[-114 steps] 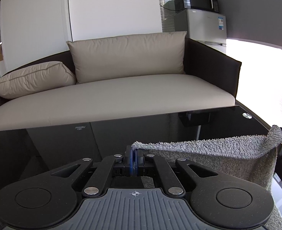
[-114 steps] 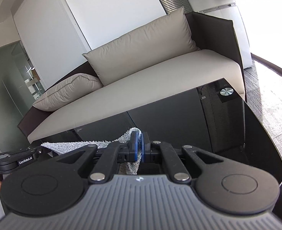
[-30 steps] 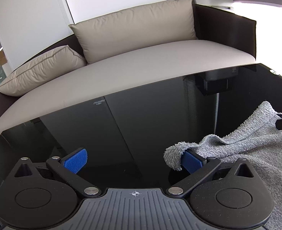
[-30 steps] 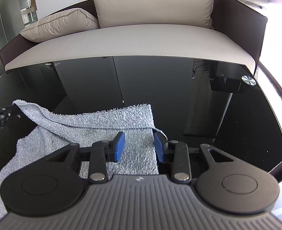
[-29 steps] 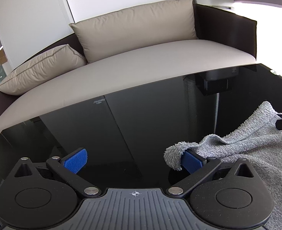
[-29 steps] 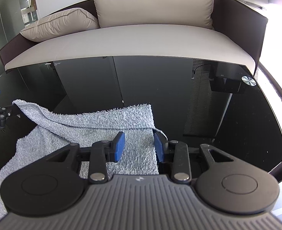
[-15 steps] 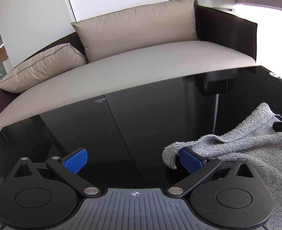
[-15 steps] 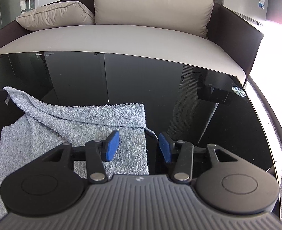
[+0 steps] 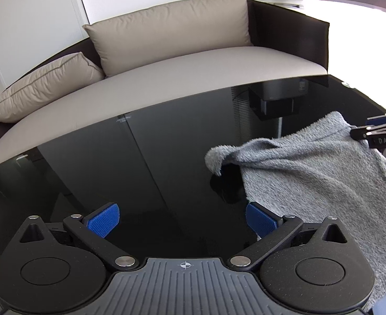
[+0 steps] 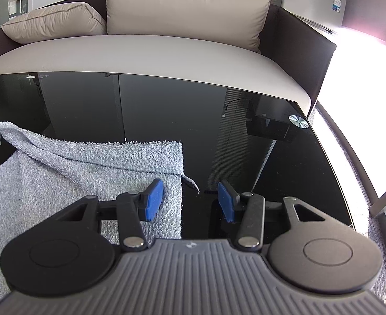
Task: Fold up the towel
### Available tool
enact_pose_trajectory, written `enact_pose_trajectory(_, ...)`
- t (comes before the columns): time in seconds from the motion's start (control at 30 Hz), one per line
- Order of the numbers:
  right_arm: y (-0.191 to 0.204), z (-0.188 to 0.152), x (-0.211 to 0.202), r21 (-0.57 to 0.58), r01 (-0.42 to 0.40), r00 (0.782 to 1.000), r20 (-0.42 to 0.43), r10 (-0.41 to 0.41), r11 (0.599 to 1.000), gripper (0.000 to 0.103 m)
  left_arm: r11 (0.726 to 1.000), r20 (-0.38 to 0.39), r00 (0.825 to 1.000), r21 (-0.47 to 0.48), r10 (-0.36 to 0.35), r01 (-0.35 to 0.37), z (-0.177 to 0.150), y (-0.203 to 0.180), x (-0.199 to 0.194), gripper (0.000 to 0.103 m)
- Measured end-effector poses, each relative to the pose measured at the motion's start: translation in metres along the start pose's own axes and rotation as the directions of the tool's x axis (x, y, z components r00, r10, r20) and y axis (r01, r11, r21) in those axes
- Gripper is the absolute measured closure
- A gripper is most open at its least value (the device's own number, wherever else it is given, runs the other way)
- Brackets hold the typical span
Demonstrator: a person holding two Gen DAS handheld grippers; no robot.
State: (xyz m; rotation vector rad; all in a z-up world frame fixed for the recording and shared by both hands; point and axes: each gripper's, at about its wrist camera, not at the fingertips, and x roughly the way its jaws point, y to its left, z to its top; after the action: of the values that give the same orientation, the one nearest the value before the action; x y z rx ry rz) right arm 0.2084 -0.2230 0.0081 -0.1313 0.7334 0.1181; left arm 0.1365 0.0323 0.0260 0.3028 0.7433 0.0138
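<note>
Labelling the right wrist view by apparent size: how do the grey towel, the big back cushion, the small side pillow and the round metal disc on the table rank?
1. grey towel, nearest the camera
2. back cushion
3. side pillow
4. metal disc

I see a fuzzy grey terry-cloth towel (image 10: 69,176), rough loops. Surface (image 9: 145,157) is glossy black glass, mirror-like. My right tool (image 10: 190,201): matt black plastic, ribbed blue pads (image 10: 153,202), shiny metal rivets. Sofa (image 10: 151,50) smooth beige upholstery.
</note>
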Motion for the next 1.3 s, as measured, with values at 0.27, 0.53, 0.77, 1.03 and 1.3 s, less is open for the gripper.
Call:
enact_pose_trajectory(0.27, -0.01, -0.003, -0.002, 0.017, 0.045, 0.999, -0.008, -0.045, 0.999, 0.055, 0.998, -0.024, 1.0, 0.06, -0.003, 0.005, -0.019, -0.014, 0.006, 0.001)
enact_pose_trajectory(0.53, -0.02, -0.003, -0.001, 0.041, 0.086, 0.996, -0.027, -0.085, 0.995, 0.055, 0.999, -0.02, 1.0, 0.048, 0.012, -0.011, -0.028, -0.013, 0.009, 0.001)
enact_pose_trajectory(0.77, -0.028, 0.003, 0.003, 0.076, 0.031, 0.999, -0.014, -0.03, 0.997, 0.055, 0.999, -0.012, 1.0, 0.05, 0.023, -0.022, -0.034, -0.008, 0.008, 0.001)
enact_pose_trajectory(1.03, -0.012, 0.01, 0.012, -0.012, 0.047, 0.999, -0.007, -0.047, 0.999, 0.055, 0.998, -0.01, 1.0, 0.06, 0.018, -0.018, -0.032, -0.012, 0.008, 0.001)
enact_pose_trajectory(1.3, -0.022, 0.02, 0.028, 0.014, 0.083, 0.997, 0.003, -0.083, 0.996, 0.055, 0.998, -0.008, 1.0, 0.056, 0.011, -0.011, -0.031, -0.014, 0.008, 0.001)
